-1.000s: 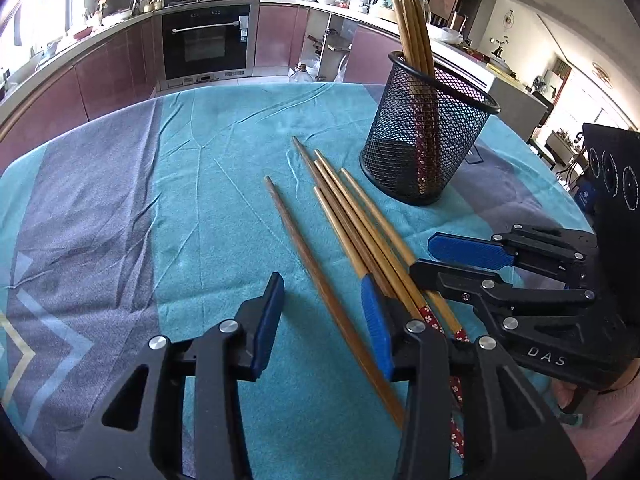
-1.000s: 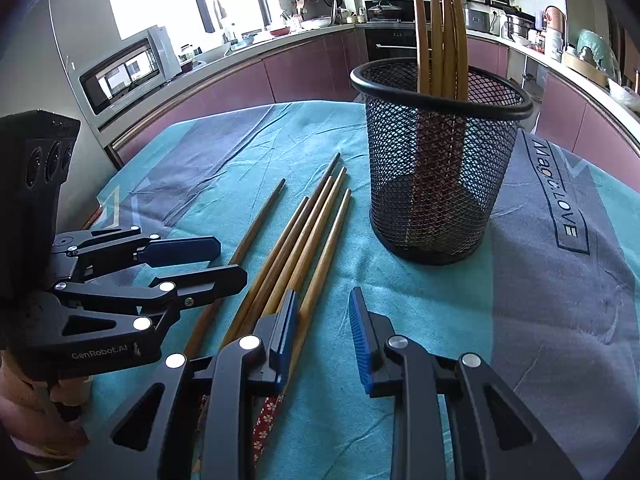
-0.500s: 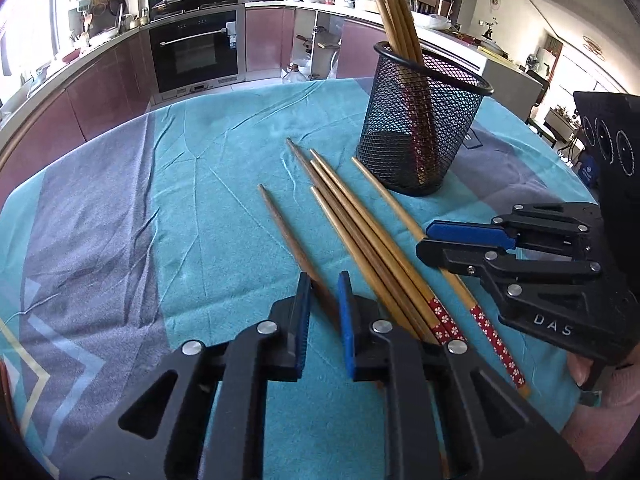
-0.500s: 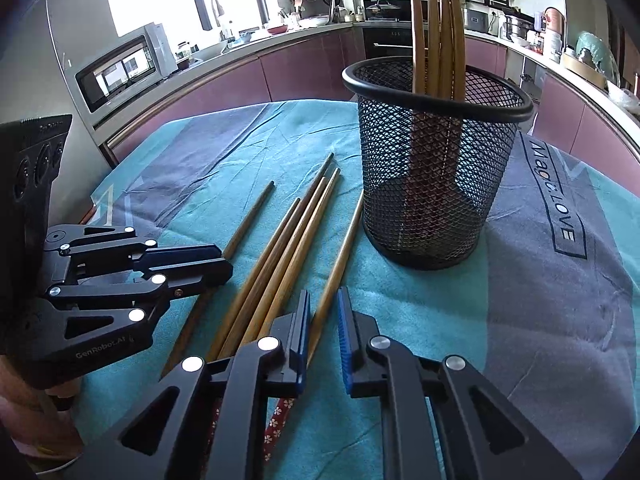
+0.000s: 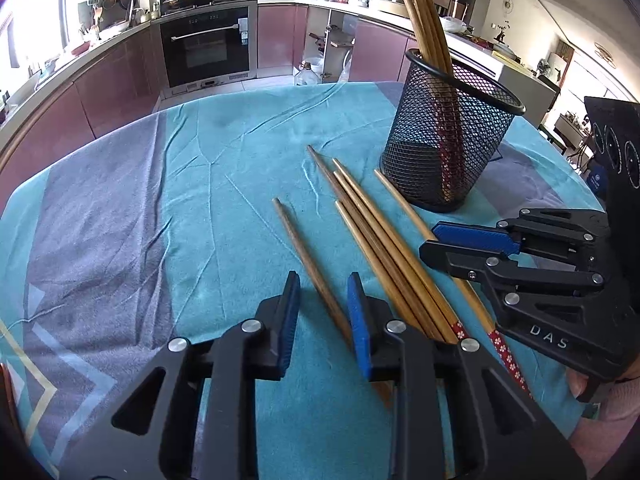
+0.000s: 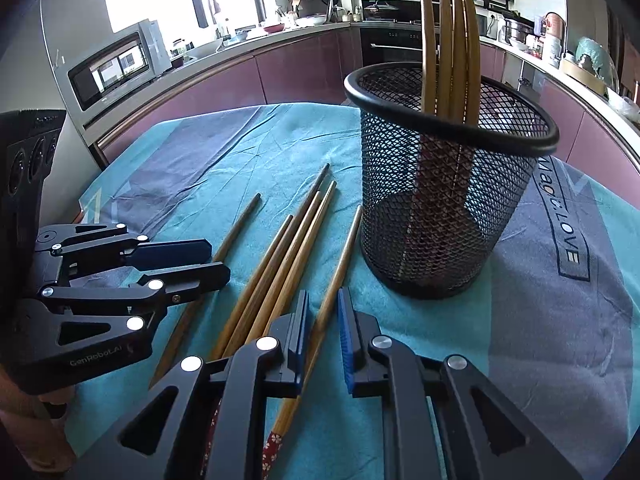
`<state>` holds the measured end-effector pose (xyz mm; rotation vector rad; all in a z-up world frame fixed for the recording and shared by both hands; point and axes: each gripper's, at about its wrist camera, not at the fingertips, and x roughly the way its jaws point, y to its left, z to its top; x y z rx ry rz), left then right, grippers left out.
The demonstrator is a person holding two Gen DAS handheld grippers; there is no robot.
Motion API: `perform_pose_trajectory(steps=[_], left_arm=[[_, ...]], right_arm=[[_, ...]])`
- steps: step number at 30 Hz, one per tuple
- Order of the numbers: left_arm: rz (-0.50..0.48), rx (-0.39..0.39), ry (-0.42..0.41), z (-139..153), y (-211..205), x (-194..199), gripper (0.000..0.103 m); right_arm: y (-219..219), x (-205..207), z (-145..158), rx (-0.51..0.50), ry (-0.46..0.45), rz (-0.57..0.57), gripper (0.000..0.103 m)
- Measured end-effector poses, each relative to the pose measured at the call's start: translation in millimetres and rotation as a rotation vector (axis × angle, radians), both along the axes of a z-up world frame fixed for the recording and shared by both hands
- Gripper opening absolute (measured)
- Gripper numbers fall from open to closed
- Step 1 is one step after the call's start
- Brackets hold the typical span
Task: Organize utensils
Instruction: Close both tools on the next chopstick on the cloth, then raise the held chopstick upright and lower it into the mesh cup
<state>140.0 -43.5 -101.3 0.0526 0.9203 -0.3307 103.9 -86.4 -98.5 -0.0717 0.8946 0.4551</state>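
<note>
1. Worktop point(image 5: 160, 208), under a teal cloth, is carrying everything.
2. Cup point(image 6: 448, 200) is standing upright, holding chopsticks.
3. Left claw point(image 5: 322, 312) is straddling a dark chopstick point(image 5: 304, 256), open.
4. Right claw point(image 6: 323, 332) is straddling a pale chopstick point(image 6: 340, 264), open.

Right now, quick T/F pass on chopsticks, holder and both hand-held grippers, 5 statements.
1. The mesh holder stands upright with chopsticks in it. True.
2. The left hand-held gripper straddles the lone dark chopstick, jaws apart. True.
3. The right hand-held gripper is clamped shut on two chopsticks. False: its jaws stand slightly apart around one light chopstick, and contact cannot be told.
4. All loose chopsticks lie in one touching bundle. False: the dark one and the light one lie apart from the bundle.
5. The holder lies tipped on the teal cloth. False: it is upright.
</note>
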Motion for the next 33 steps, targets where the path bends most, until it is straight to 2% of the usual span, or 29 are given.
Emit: perform_pose_trajectory(steps=[3,6,17,33], left_arm=[[0.011,-0.003,-0.002,0,-1,1,0.015],[0.025,-0.011,-0.007,-1,-1,-1,0.014],[0.059,-0.046,-0.016,4,8,-11,0.009],[0.021,-0.172,-0.089,47,24,-33,0.008]], right_arm=[[-2,1,0,0.012,0.004,-0.004,0.01],[-5,1,0,0.026,0.008,-0.007,0.005],[-18,-9,8,0.084,0.004,0.004,0.005],[-38,-33,44,0.199,-0.075,0.044,0.005]])
